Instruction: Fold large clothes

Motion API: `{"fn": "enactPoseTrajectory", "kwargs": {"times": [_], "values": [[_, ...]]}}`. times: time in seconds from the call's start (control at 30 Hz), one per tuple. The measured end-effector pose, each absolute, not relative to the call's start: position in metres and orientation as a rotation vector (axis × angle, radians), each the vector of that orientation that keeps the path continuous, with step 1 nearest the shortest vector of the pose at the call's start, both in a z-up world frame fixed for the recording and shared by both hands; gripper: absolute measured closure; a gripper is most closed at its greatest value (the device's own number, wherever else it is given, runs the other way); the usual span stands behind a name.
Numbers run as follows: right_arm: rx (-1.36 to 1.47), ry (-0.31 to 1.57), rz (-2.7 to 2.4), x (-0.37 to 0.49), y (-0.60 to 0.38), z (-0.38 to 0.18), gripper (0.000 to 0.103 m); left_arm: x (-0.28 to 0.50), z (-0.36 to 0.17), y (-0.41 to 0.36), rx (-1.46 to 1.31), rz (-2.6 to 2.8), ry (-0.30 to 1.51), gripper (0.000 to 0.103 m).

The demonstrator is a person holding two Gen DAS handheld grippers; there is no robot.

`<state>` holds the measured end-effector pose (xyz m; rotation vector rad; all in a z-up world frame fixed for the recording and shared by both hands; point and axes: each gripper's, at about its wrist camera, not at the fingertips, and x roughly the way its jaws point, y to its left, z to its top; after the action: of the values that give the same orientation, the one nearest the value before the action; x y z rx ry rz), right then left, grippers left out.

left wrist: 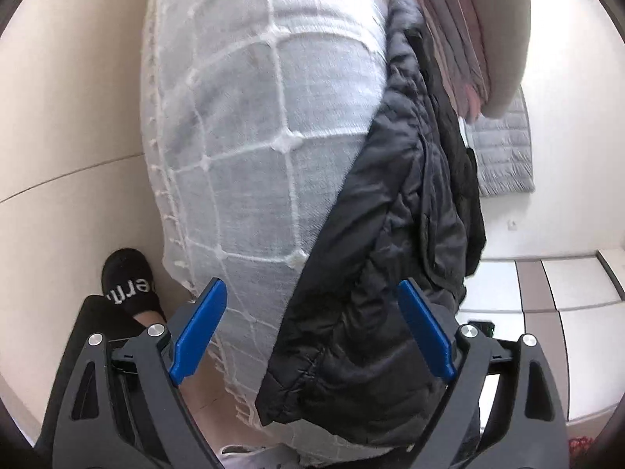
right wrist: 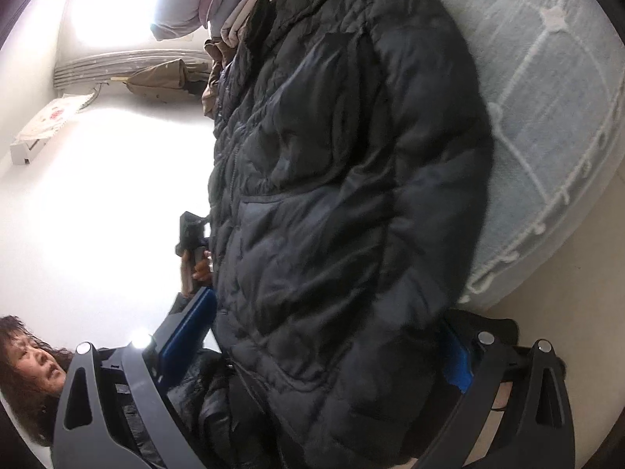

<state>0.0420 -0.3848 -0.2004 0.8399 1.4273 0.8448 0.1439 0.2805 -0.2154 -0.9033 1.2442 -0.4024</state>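
A large black quilted puffer jacket (right wrist: 343, 195) lies spread on a bed covered by a pale blue blanket with a white grid pattern (right wrist: 547, 117). My right gripper (right wrist: 324, 348) is open, its blue fingers (right wrist: 187, 328) standing wide on either side of the jacket's lower part. In the left wrist view the jacket (left wrist: 390, 273) lies along the blanket's (left wrist: 254, 136) right edge. My left gripper (left wrist: 312, 332) is open with its blue fingers (left wrist: 199, 328) apart, just short of the jacket's edge and holding nothing.
A stack of folded bedding (left wrist: 468, 39) sits at the bed's far end. A grey quilted mat (left wrist: 504, 156) hangs on the wall. A person's foot in a black slipper (left wrist: 129, 281) stands on the beige floor. White cabinets (left wrist: 547, 293) stand to the right.
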Motion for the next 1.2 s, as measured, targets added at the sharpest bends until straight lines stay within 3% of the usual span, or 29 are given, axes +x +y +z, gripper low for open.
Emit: {"fn": "enactPoseTrajectory", "kwargs": {"times": [0.17,0.67,0.7,0.93,0.97,1.07,1.2], "values": [[0.852,1.422,0.856,0.036,-0.38,-0.196,0.007,0.149,-0.234,0.249,-0.88,-0.5,1.367,0.017],[0.932,1.413,0.903,0.024,-0.391,-0.204,0.007,0.128,-0.238,0.226,-0.934,-0.64,1.369,0.019],[0.932,1.409,0.904,0.022,-0.391,-0.203,0.007,0.124,-0.234,0.227,-0.93,-0.641,1.343,0.023],[0.884,1.363,0.833,0.012,-0.393,-0.197,0.009,0.106,-0.218,0.226,-0.919,-0.592,1.312,0.087],[0.871,1.359,0.813,0.009,-0.393,-0.195,0.015,0.108,-0.214,0.225,-0.894,-0.585,1.31,0.09],[0.834,1.364,0.705,0.0,-0.397,-0.194,0.074,0.11,-0.202,0.219,-0.826,-0.547,1.308,0.095],[0.842,1.321,0.666,-0.012,-0.398,-0.188,0.086,0.11,-0.19,0.222,-0.775,-0.506,1.294,0.096]]}}
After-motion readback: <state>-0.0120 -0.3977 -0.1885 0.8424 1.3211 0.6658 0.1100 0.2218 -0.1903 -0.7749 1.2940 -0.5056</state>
